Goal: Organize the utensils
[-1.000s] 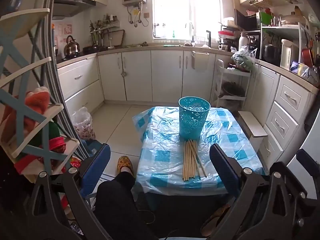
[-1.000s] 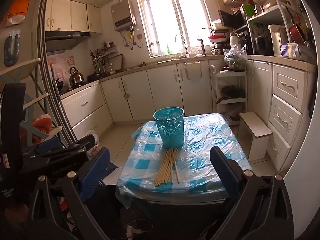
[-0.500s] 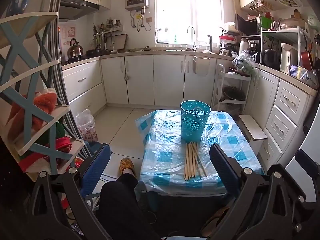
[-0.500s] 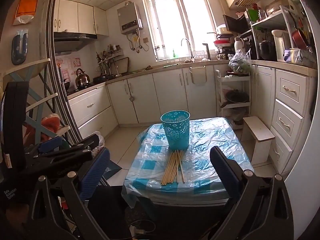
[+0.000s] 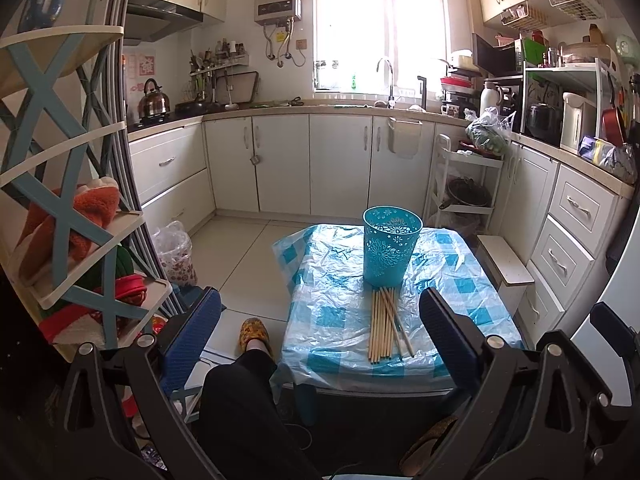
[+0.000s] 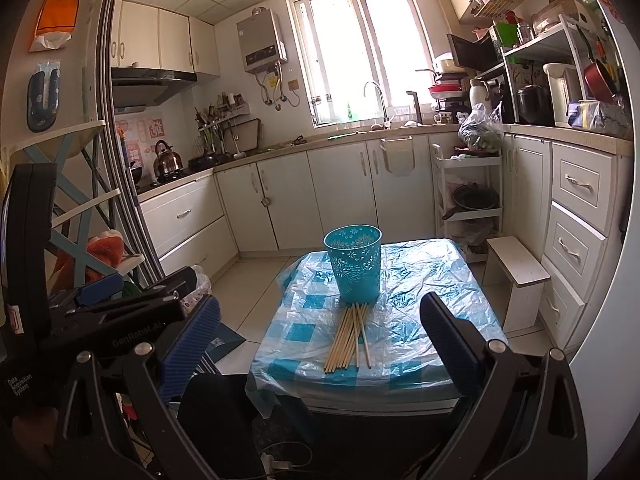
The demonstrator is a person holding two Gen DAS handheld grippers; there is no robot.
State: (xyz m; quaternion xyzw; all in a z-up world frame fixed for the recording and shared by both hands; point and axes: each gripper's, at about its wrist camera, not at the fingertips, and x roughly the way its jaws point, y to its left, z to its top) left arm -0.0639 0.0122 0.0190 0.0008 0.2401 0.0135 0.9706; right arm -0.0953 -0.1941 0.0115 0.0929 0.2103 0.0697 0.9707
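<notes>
1. The left gripper point(image 5: 320, 336) is held in the air before the near edge of the table, its two blue fingers wide apart, with nothing between them.
2. The right gripper point(image 6: 320, 340) is also held off the table, its fingers wide apart and empty.
3. In the right wrist view, the left gripper shows at the left side as a black body with a blue finger.
4. A small table point(image 5: 460, 280) stands in the middle of the kitchen floor, covered with a blue and white checked cloth under clear plastic.
5. A bundle of wooden chopsticks point(image 5: 385, 324) lies flat on the table, near its front edge. The sticks lie almost parallel, with one or two crossing at a slant on the right side.
6. A turquoise basket point(image 5: 391, 250) with a cut-out flower pattern stands upright just behind the chopsticks. Their far ends reach its base; I cannot tell if they touch it.
7. The basket looks empty in the part that can be seen.
8. A leg in dark trousers and a yellow slipper point(image 5: 253, 332) are at the left of the table.
</notes>
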